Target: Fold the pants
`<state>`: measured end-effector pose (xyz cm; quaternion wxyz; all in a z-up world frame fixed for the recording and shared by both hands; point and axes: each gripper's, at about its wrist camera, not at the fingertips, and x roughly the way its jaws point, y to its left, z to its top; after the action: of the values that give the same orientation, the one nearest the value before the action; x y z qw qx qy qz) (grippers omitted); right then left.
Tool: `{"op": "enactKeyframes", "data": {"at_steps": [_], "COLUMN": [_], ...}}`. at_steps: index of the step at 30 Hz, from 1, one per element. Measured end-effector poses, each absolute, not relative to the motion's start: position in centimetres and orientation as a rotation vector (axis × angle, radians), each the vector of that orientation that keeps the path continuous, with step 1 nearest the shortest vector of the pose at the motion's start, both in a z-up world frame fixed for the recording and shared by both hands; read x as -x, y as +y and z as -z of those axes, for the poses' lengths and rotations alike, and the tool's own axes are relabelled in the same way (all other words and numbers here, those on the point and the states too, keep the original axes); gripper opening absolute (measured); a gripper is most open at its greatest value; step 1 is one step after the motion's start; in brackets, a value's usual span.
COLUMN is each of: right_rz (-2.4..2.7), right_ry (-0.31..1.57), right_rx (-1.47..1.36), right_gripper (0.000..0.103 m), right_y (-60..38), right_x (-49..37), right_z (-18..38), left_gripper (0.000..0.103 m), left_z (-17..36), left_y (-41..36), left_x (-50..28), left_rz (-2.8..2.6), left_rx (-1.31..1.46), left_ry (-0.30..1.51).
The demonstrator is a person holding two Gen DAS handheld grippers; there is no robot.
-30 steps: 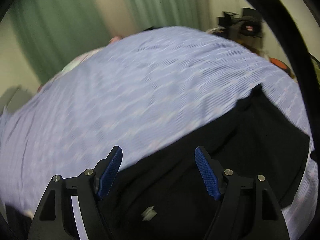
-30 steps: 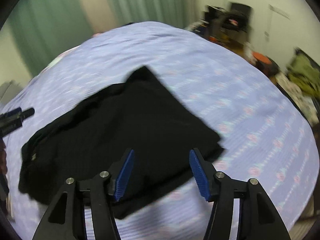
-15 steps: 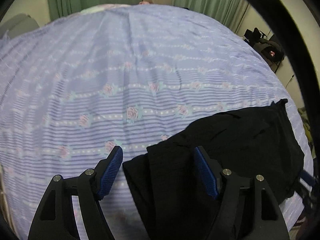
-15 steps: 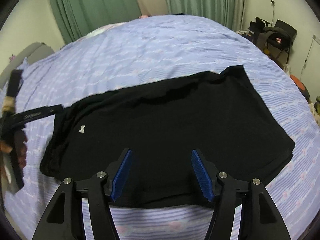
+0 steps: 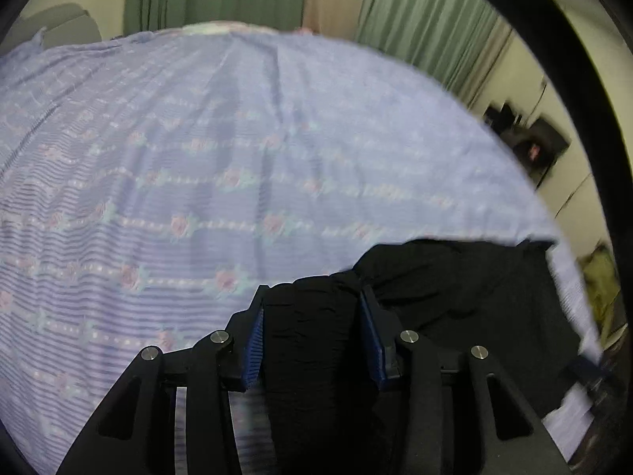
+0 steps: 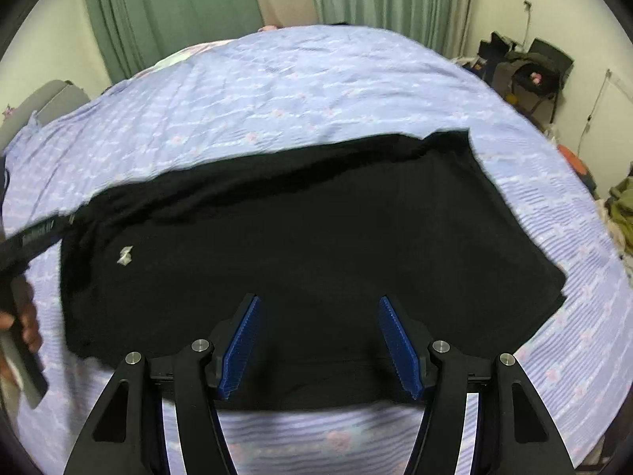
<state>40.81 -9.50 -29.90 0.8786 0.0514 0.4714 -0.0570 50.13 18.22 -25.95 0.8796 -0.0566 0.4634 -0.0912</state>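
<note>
Black pants (image 6: 316,237) lie folded flat across a lilac flowered bedspread (image 6: 316,79), with a small white logo (image 6: 125,256) near their left end. My left gripper (image 5: 312,312) is shut on a bunched left edge of the pants (image 5: 312,340); the rest of the pants trails to the right (image 5: 474,301). It also shows at the left edge of the right wrist view (image 6: 35,237), held by a hand. My right gripper (image 6: 318,316) is open, hovering over the near edge of the pants with nothing between its blue pads (image 6: 241,340).
Green curtains (image 6: 166,12) hang behind the bed. A chair with dark bags (image 6: 530,71) and clutter stand at the right wall. A grey cushion (image 6: 51,103) lies at the bed's left edge. Bedspread (image 5: 198,158) stretches far beyond the pants.
My left gripper has closed on the left edge of the pants, where it was open before. My right gripper stayed open and came slightly closer over the near edge.
</note>
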Motion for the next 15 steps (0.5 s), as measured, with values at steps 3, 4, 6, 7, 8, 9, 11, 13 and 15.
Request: {"op": "enactKeyframes", "data": {"at_steps": [3, 4, 6, 7, 8, 9, 11, 13, 15], "right_rz": [0.171, 0.186, 0.212, 0.237, 0.247, 0.251, 0.244, 0.213, 0.16], "right_ry": [0.919, 0.898, 0.845, 0.821, 0.807, 0.794, 0.774, 0.786, 0.826], "right_rx": [-0.022, -0.014, 0.002, 0.021, 0.033, 0.035, 0.032, 0.003, -0.016], "right_gripper": [0.062, 0.062, 0.062, 0.062, 0.062, 0.062, 0.062, 0.062, 0.062], "right_y": [-11.0, -11.7, -13.8, -15.1, -16.4, -17.7, -19.8, -21.9, -23.7], "right_x": [-42.3, -42.9, -44.6, -45.6, -46.7, -47.7, -49.3, -50.6, -52.2], "right_z": [29.4, 29.1, 28.4, 28.1, 27.9, 27.6, 27.3, 27.6, 28.4], "left_gripper": [0.044, 0.047, 0.053, 0.06, 0.063, 0.073, 0.083, 0.085, 0.085], "left_z": [27.1, 27.0, 25.9, 25.1, 23.4, 22.2, 19.6, 18.4, 18.6], "left_y": [16.5, 16.1, 14.6, 13.5, 12.0, 11.1, 9.0, 6.8, 4.6], "left_x": [-50.2, -50.0, -49.6, -49.2, -48.3, -47.9, -46.7, -46.3, -46.8], "left_rz": [0.154, 0.136, 0.044, -0.014, -0.092, -0.125, -0.095, 0.038, 0.117], "left_rx": [-0.02, -0.051, -0.154, -0.224, -0.309, -0.342, -0.323, -0.281, -0.285], "left_ry": [0.99, 0.979, 0.935, 0.895, 0.805, 0.738, 0.655, 0.643, 0.637]}}
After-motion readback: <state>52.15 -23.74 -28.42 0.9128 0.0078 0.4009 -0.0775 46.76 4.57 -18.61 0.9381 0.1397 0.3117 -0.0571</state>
